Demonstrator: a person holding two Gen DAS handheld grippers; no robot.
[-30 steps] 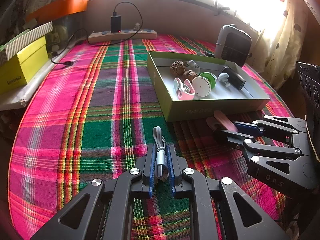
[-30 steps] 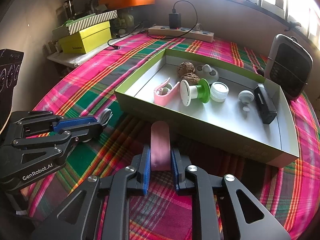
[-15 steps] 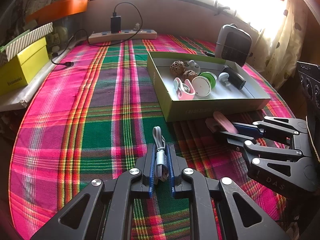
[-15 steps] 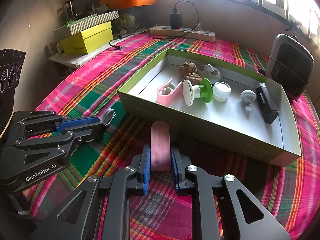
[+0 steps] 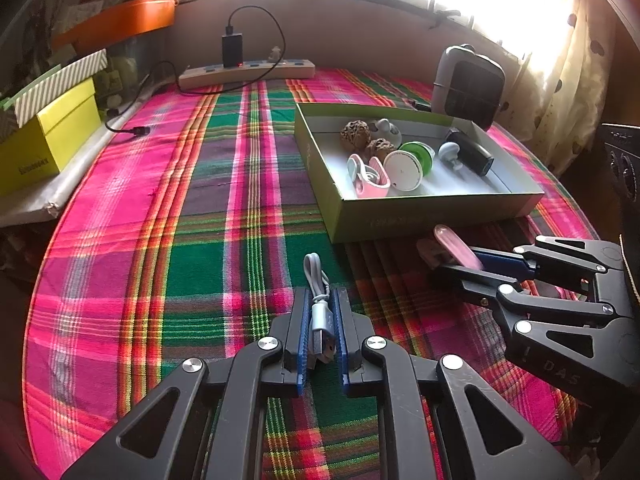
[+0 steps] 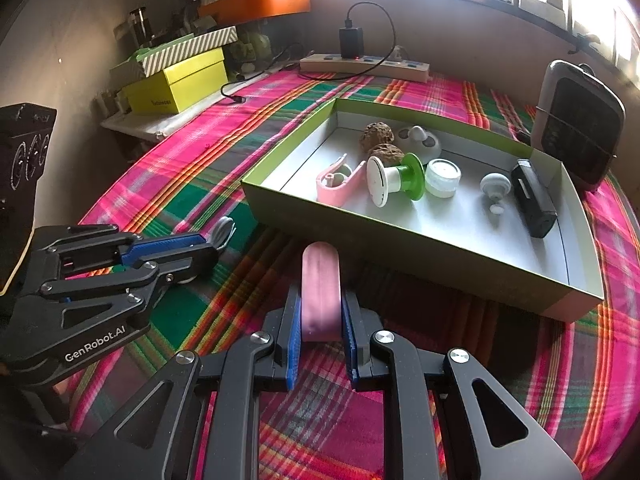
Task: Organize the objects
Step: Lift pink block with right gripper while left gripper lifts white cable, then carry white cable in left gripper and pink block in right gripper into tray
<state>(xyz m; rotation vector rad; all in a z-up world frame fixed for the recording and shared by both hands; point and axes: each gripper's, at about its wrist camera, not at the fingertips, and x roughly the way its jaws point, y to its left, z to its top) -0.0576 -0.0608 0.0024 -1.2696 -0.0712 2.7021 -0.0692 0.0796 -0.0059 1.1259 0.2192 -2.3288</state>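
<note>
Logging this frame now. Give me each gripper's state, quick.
Left gripper: closed on the grey USB cable.
Right gripper: closed on the flat pink object.

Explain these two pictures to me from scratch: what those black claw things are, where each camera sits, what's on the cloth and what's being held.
There is no robot arm here: a person holds a two-finger gripper in each hand, and each gripper carries a fisheye camera looking forward along its fingers. One picture is the left gripper's view, the other the right's, and each also catches the other gripper at its side.

The left gripper is shut on a coiled grey USB cable. The right gripper is shut on a flat pink piece I cannot name.

On the plaid tablecloth lies an open green box holding small items, among them a pink clip, a green-and-white spool and a black device. Behind are a power strip and a small grey heater.
</note>
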